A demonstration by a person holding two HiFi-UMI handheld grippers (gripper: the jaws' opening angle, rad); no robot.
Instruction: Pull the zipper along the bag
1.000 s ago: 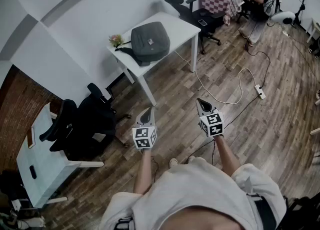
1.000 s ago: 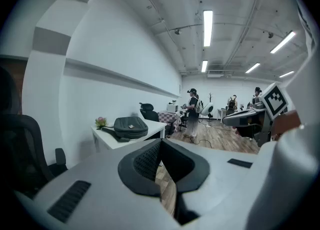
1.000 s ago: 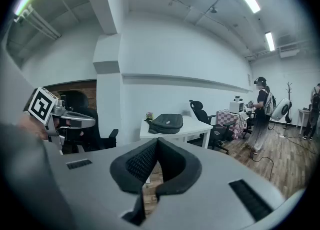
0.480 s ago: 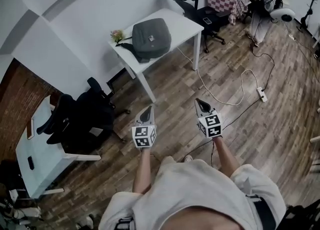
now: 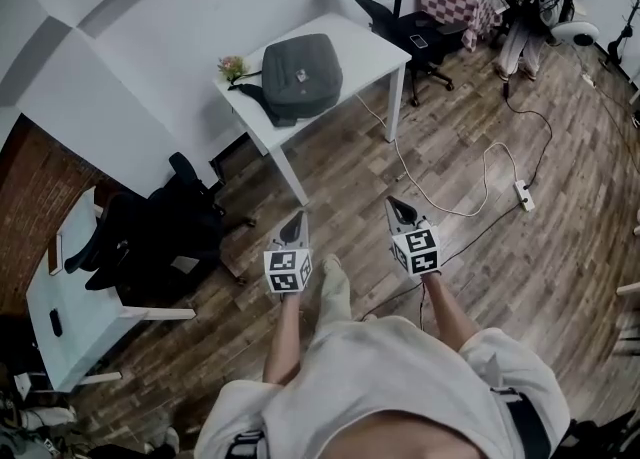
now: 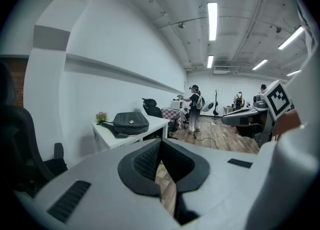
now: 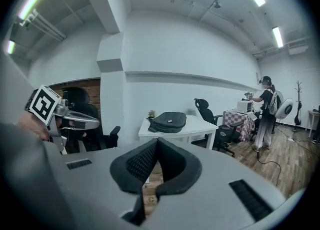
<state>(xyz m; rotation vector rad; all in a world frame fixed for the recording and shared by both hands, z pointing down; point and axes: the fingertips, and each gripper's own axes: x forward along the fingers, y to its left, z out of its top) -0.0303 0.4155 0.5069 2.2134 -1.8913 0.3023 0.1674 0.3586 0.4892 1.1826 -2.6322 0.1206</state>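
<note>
Left gripper and right gripper are hovering empty, jaws together; the bag is lying on the far table.

Open floor up to the table, chairs at left

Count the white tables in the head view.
2. One white table stands by the wall at upper centre, carrying the grey bag; the second white table is at lower left beside black chairs. More may lie outside the frame.
</note>
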